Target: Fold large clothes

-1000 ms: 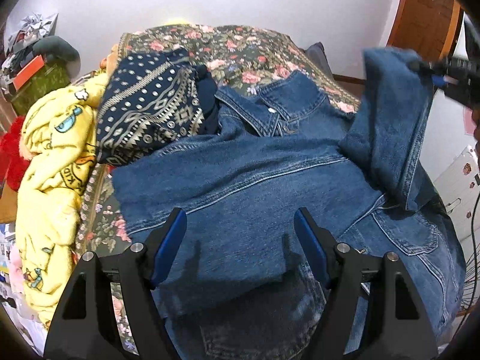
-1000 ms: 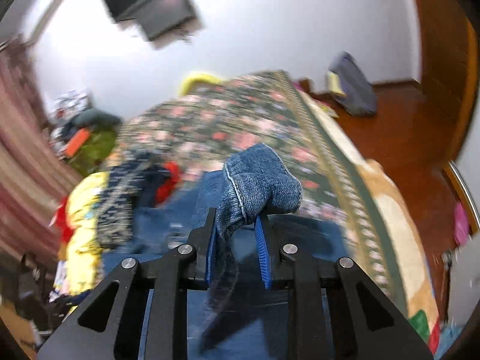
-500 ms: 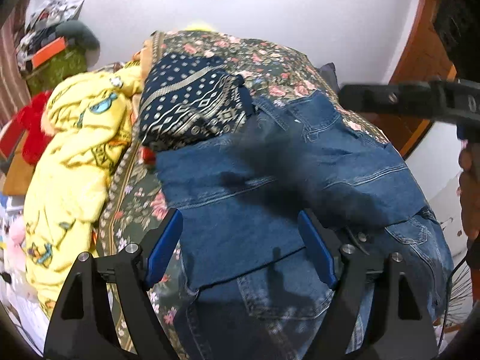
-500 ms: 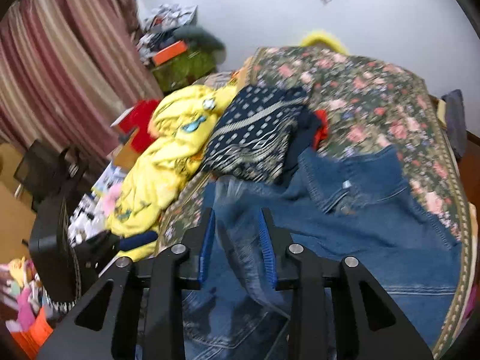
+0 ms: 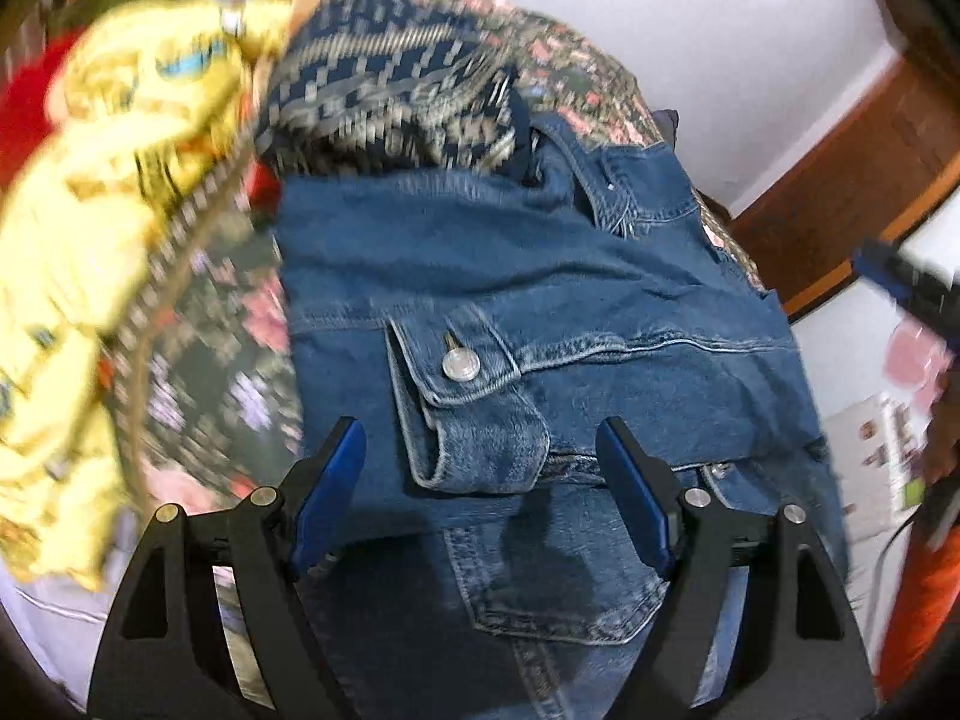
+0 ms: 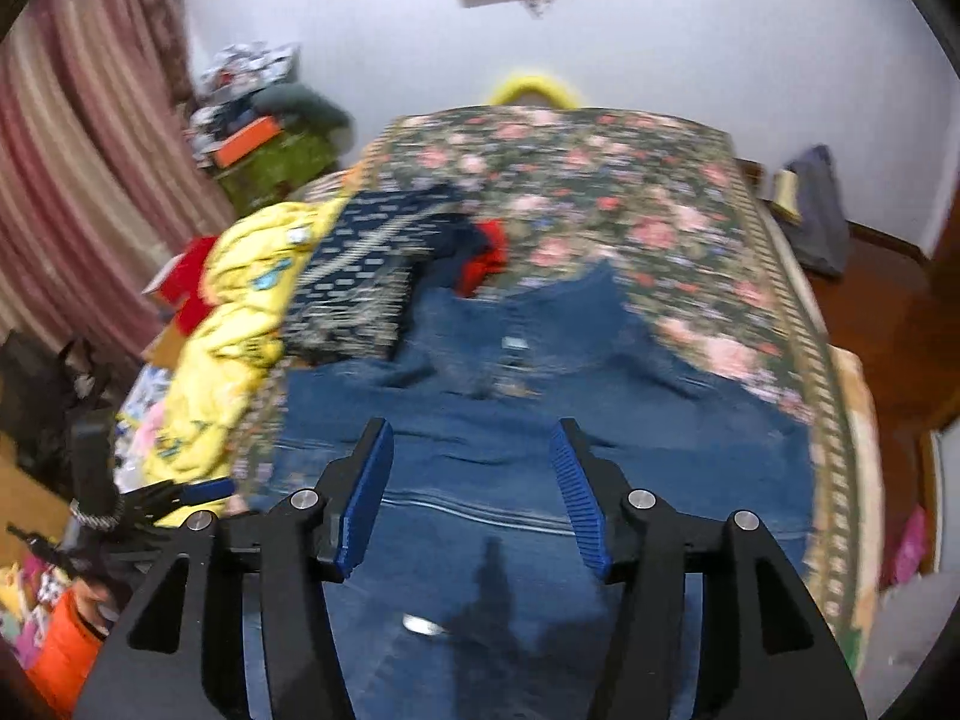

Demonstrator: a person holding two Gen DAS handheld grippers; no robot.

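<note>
Lying collar-away, seemingly lengthwise: denim jacket (image 5: 540,300)

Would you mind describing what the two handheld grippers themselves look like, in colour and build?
Both look alike. The left gripper and the right gripper each have a matte black frame with triangular cut-outs and round silver bolt heads. Their fingers carry blue pads; on the right gripper the pads look finely ribbed. No cables or markings show on them.

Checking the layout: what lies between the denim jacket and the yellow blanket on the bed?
In the left wrist view, a strip of floral bedspread shows between the denim jacket and the yellow blanket; farther up, a navy patterned garment.
</note>
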